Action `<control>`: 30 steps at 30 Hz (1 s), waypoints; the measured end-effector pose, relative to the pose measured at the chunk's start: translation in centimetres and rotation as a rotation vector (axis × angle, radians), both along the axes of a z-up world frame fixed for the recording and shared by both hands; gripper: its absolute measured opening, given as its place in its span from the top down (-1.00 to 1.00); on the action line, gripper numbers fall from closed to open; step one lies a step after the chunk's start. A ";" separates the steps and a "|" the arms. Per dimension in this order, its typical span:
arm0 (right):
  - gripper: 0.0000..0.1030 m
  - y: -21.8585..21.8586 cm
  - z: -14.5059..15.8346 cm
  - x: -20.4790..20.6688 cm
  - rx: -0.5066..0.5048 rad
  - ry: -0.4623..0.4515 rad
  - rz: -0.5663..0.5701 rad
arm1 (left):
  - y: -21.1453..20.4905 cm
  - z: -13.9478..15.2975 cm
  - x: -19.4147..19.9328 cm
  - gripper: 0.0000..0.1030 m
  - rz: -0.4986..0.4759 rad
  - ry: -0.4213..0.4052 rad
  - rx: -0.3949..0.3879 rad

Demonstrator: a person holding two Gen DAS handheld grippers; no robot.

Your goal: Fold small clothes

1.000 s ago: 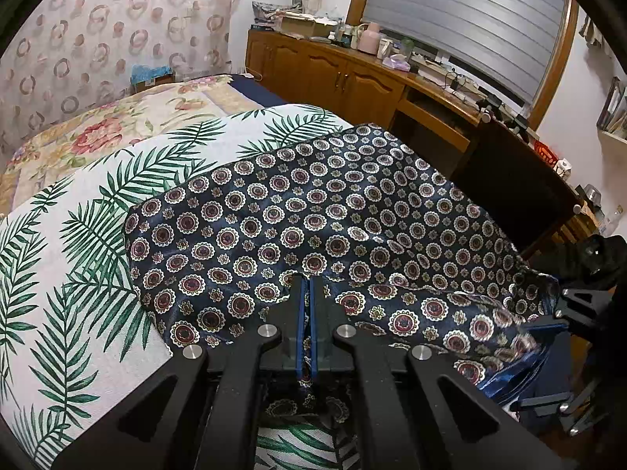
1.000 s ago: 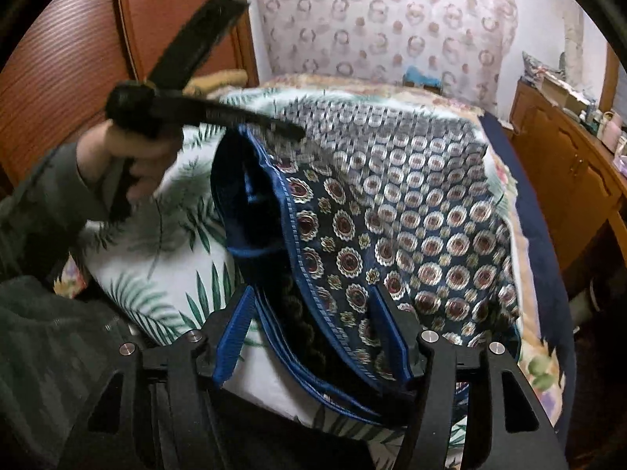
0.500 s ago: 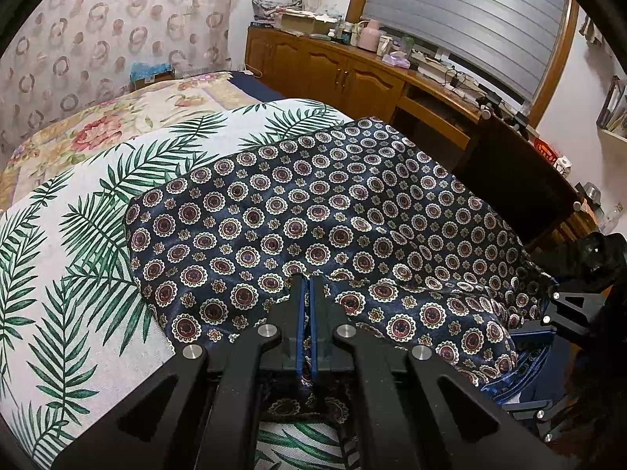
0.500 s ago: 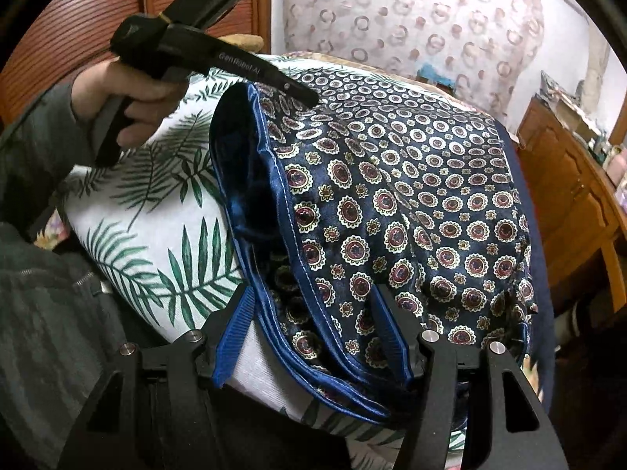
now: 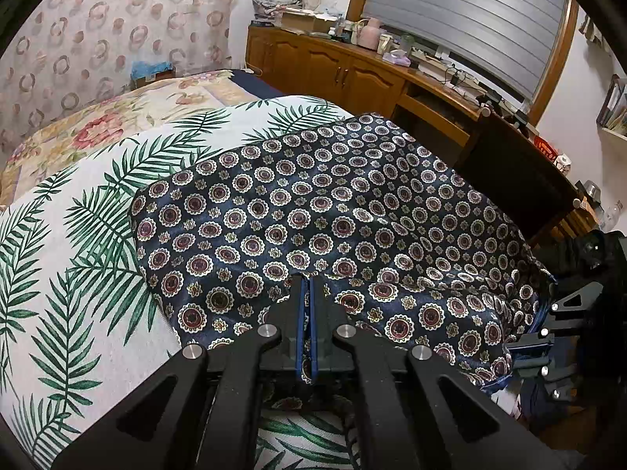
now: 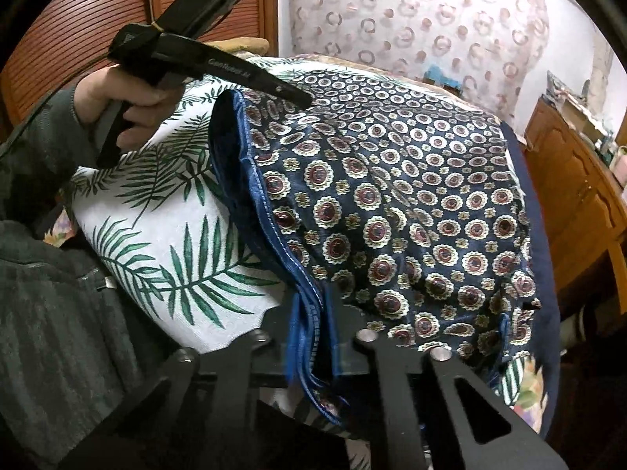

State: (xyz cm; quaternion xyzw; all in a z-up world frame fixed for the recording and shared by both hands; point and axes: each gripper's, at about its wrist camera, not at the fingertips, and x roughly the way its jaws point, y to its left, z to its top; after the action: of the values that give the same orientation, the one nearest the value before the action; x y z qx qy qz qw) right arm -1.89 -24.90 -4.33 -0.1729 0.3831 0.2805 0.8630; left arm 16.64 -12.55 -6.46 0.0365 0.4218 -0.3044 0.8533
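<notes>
Nearest, at the bed's [image 5: 78, 211] near edge: right claw [image 6: 309, 313] closing, jaws nearly together, with the blue hem [image 6: 301, 274] of the shorts [image 6: 392, 203] bunched between them. Pads appear to press the fabric, several layers thick.

Along the same edge, left claw [image 5: 307, 286] is closed tight on the patterned cloth; in the right view it pinches the raised hem corner [image 6: 235, 98], with a hand [image 6: 129, 105] on its handle.

Shorts [image 5: 333, 203] lie spread on the palm-leaf sheet [image 5: 70, 243], waist toward the near edge, legs reaching toward the far side; the right part hangs over the bed's right edge. Waistband is lifted and gaping between the two claws.

Farther: floral quilt [image 5: 98, 133], then curtain [image 5: 98, 19], wooden cabinets [image 5: 333, 70] along the right.

Risks, judged from here:
- Right grip sits on a thick bunched hem; slick fabric may slide out on lifting.
- Claws may hold unequal layers, so the fold comes out skewed.
- Overhanging side could drag the shorts off the bed's right edge.
- Sheet might get caught with the hem.
</notes>
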 end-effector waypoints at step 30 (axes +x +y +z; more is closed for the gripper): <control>0.93 4.5 8.6 16.5 -0.063 -0.310 0.074 | 9.1 4.4 -0.5 0.24 0.154 -0.122 -0.048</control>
State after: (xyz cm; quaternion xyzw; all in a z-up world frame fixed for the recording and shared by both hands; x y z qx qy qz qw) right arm 14.63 -20.41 4.26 -0.2552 0.2472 0.2696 0.8950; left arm 16.16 -3.42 -2.10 0.0020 0.3632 -0.2450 0.8989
